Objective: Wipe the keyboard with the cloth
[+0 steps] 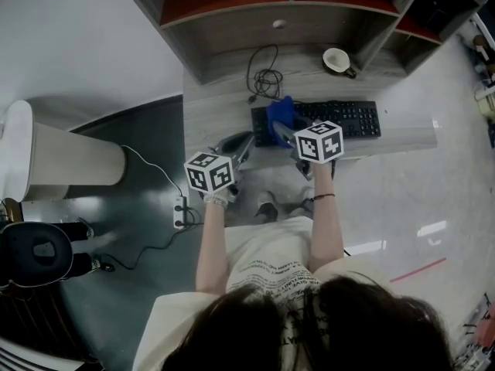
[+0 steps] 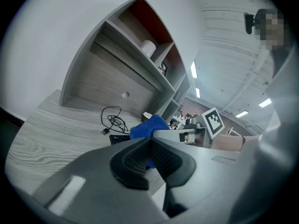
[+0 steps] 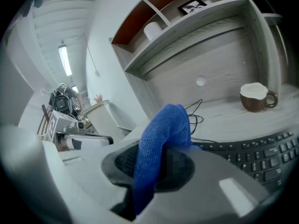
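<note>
Two grippers at the keyboard (image 1: 352, 119), blue cloth (image 1: 280, 114) on its left end.
Right gripper (image 1: 286, 134) clamps the cloth; left gripper (image 2: 150, 148) is closed on nothing, near the surface (image 1: 220, 99) edge.

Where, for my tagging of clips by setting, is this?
Probably an office or study workstation: a wooden desk with a shelf hutch, a black keyboard and a mug. The right gripper holds a blue cloth.
</note>
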Demonstrator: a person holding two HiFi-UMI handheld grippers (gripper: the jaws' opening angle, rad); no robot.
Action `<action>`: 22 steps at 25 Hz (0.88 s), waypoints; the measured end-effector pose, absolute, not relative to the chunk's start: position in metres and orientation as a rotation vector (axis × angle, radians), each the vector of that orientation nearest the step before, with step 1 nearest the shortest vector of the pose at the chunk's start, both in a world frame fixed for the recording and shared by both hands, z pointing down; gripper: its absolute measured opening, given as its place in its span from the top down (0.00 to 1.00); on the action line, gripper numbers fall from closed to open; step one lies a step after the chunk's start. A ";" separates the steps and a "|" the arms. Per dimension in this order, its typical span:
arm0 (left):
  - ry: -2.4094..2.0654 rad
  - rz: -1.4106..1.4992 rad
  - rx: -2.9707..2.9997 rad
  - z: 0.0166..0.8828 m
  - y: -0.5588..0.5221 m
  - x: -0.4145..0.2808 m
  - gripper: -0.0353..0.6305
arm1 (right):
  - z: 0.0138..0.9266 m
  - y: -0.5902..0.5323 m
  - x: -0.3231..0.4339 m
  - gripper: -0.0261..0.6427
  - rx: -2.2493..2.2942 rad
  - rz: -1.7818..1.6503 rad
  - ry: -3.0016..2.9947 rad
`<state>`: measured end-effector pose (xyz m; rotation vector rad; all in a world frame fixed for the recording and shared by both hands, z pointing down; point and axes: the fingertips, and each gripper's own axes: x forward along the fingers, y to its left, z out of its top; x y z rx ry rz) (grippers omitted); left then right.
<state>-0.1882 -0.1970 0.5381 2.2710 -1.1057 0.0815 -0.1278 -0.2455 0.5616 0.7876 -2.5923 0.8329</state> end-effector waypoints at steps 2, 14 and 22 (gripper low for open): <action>-1.105 0.082 2.270 0.539 -0.196 -0.191 0.94 | 0.562 -0.245 -0.132 0.87 0.782 0.832 -2.593; -1.114 0.088 2.266 0.542 -0.191 -0.207 0.94 | 0.565 -0.242 -0.149 0.87 0.771 0.833 -2.597; -1.128 0.086 2.254 0.544 -0.185 -0.218 0.94 | 0.566 -0.236 -0.166 0.87 0.737 0.828 -2.605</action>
